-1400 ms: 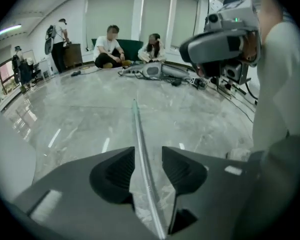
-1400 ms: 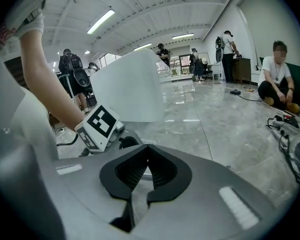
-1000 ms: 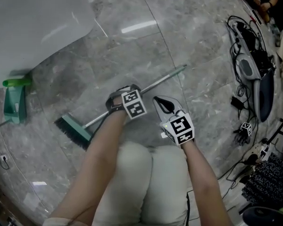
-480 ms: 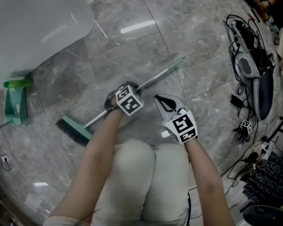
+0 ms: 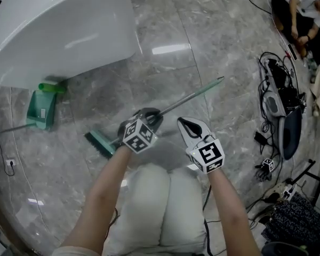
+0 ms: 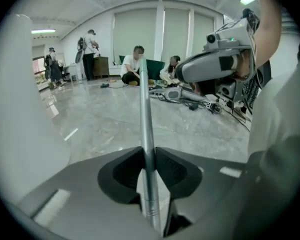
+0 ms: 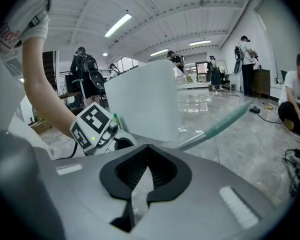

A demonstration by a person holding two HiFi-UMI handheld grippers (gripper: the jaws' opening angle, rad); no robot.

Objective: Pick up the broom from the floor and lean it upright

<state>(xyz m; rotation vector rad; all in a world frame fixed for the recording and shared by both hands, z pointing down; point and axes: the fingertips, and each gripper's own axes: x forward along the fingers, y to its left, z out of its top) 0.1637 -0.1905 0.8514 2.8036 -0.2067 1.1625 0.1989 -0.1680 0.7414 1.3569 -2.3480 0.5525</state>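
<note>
Left tongs [image 5: 149,117] tilted down — jaws just closing on broom handle [image 5: 192,95].

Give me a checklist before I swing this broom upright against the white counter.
1. Left gripper on broom handle: ok. The jaws have just closed further and are clamped on the metal shaft.
2. Right gripper free: ok. Its jaws are together and empty, beside the handle.
3. Brush head lifted: cannot tell.
4. White counter free for leaning: ok. A bare side faces the broom.
5. Green dustpan out of the way: not ok. It stands at the counter's foot.
6. Handle tip clear of cables: ok. They are well apart.
</note>
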